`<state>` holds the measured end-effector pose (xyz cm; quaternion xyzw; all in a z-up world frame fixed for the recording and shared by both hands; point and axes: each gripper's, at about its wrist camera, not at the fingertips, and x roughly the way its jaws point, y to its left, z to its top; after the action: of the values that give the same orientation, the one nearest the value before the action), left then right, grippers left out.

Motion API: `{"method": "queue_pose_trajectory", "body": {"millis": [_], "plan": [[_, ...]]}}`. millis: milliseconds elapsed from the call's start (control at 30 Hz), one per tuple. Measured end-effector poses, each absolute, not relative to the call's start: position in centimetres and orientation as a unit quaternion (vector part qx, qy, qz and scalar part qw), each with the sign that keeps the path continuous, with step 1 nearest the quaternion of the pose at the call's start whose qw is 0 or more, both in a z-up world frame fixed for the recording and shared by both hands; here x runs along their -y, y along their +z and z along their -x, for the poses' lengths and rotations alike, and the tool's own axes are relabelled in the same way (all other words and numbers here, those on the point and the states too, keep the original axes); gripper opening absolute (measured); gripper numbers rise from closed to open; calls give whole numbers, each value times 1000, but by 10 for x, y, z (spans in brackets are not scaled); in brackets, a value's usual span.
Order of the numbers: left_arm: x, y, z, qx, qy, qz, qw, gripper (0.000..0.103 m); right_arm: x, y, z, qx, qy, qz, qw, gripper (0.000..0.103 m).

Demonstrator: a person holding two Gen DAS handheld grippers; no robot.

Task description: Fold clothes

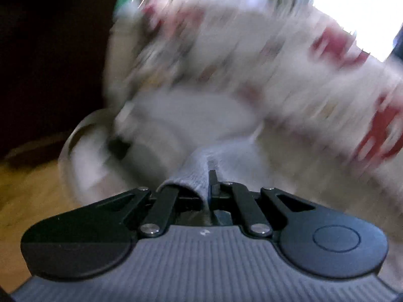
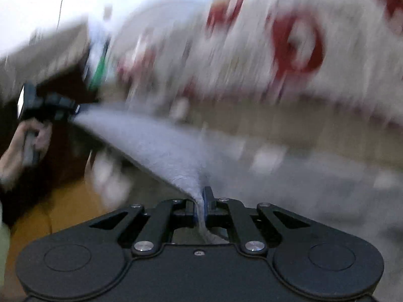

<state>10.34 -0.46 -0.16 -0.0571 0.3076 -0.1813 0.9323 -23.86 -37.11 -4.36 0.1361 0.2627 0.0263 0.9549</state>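
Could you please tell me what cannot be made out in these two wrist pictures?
- Left wrist view: motion blur hides what the red-and-white patterned fabric is; the grey cloth disappears into the shut left gripper.
- Right wrist view: the cloth's type and full shape are unclear, blurred and partly clamped in the right gripper.
- The person's hand is cut off at the left edge.

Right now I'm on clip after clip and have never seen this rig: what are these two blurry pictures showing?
No robot: a person holds a hand-held gripper in each hand, each carrying a camera that looks along its jaws. One picture is from the left gripper, the other from the right gripper. Both have jaws shut on a pale grey garment stretched between them. In the right view you see the person's left hand. Behind is a white cloth with red patterns, too blurred to detail.
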Motion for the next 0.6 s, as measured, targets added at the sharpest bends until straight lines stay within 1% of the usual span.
{"method": "queue_pose_trajectory", "body": {"millis": [33, 133, 200, 233, 300, 400, 433, 467, 500, 533, 567, 600], "plan": [[-1, -30, -105, -343, -165, 38, 924, 3, 364, -61, 236, -296, 23, -136, 945, 7], [-8, -113, -112, -429, -123, -10, 895, 3, 352, -113, 209, -438, 14, -132, 889, 7], [-10, -146, -114, -452, -99, -24, 886, 3, 350, -130, 196, -483, 22, -144, 863, 7], [-11, -157, -114, -454, -85, -25, 887, 3, 350, -139, 190, -505, 27, -151, 849, 10], [-12, -167, -113, -451, -74, -29, 889, 3, 350, -141, 188, -521, 41, -161, 838, 14], [-12, -170, -117, -453, -65, -23, 889, 4, 352, -132, 195, -512, 59, -172, 839, 15], [-12, -169, -119, -457, -55, -26, 887, 6, 356, -131, 197, -512, 64, -187, 836, 15], [-13, -168, -119, -460, -47, -30, 886, 10, 360, -128, 200, -509, 70, -206, 833, 16], [-11, -164, -118, -462, -38, -35, 885, 11, 364, -125, 204, -507, 76, -225, 829, 20], [-10, -162, -117, -465, -26, -46, 884, 12, 369, -121, 210, -502, 87, -246, 825, 28], [-5, -158, -116, -468, -19, -62, 881, 13, 373, -117, 217, -497, 98, -267, 820, 34], [-3, -153, -113, -469, -20, -74, 880, 13, 379, -114, 220, -492, 115, -293, 812, 44]]}}
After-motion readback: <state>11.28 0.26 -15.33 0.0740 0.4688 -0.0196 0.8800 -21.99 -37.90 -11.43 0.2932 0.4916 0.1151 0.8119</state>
